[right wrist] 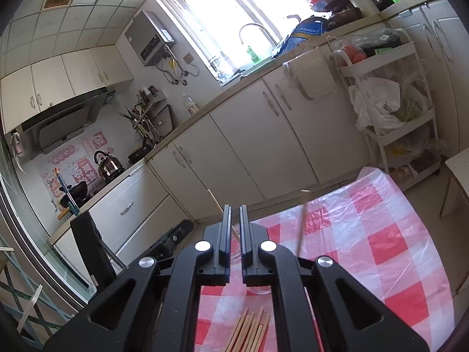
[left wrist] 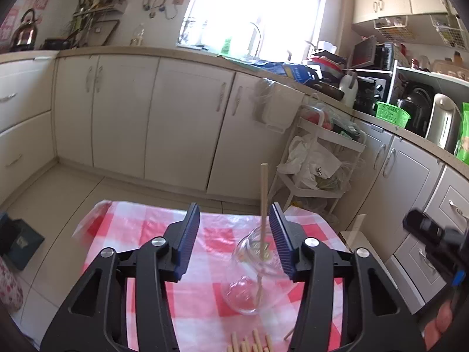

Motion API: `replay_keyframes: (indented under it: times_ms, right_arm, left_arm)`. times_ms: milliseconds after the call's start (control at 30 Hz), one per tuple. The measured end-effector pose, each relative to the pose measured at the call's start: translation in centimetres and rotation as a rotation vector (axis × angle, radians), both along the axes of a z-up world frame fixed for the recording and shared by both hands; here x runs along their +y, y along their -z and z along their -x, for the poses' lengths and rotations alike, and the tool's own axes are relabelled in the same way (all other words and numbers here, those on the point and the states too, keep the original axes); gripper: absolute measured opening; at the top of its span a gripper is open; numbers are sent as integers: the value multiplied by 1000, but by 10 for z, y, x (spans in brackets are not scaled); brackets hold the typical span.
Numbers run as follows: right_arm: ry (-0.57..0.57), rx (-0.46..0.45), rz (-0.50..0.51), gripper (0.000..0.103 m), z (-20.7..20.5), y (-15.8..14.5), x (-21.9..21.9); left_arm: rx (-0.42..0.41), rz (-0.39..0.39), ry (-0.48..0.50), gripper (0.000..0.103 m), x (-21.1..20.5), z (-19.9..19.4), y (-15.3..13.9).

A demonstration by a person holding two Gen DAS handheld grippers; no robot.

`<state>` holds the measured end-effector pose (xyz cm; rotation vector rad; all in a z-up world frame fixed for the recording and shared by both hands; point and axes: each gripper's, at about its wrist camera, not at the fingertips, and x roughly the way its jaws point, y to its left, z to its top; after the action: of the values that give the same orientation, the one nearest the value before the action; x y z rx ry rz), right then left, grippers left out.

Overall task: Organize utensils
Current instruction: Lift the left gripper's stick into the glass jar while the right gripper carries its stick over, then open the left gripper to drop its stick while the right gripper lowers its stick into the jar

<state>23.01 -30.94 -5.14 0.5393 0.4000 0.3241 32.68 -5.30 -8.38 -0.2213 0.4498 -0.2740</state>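
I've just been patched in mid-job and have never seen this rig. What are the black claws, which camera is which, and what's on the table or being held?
There is no robot here: a person holds a two-finger gripper in each hand, with a fisheye camera looking along each gripper's fingers. In the left wrist view, the left gripper is open and holds nothing. Beyond it, a glass jar stands on the checked tablecloth with one chopstick in it. In the right wrist view, the right gripper is shut, apparently pinching a single chopstick. Loose chopsticks lie below.
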Motion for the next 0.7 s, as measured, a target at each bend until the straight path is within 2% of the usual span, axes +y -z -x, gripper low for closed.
replay_keyframes:
  times_ms: [133,200,233,267,333,467,533,700]
  right_arm:
    - [8,-8,30,6,-5,-7,-1]
    - [30,46,63,6,-8,1,-5]
    - [44,105,81,8,-13,11,-10]
    - [70,162,90,29,-20,23,-17]
    - [146,259,143,59,-38,47,-26]
    - [190,422,252,59,-91,86,-26]
    - [201,459,322,57,-118,99,-19]
    - [192,544,389,46,-168,129,-2]
  left_arm:
    - [31,22,-14,50,15,11,6]
    - [46,33,-14,51,20,15,9]
    - [52,35,-14,52,21,17,11]
    - [59,39,-16,53,23,18,12]
    - [74,51,-16,55,25,20,15]
    - [108,90,-7,58,28,22,20]
    - [109,95,-4,59,28,24,21]
    - [114,121,3,61,33,27,21]
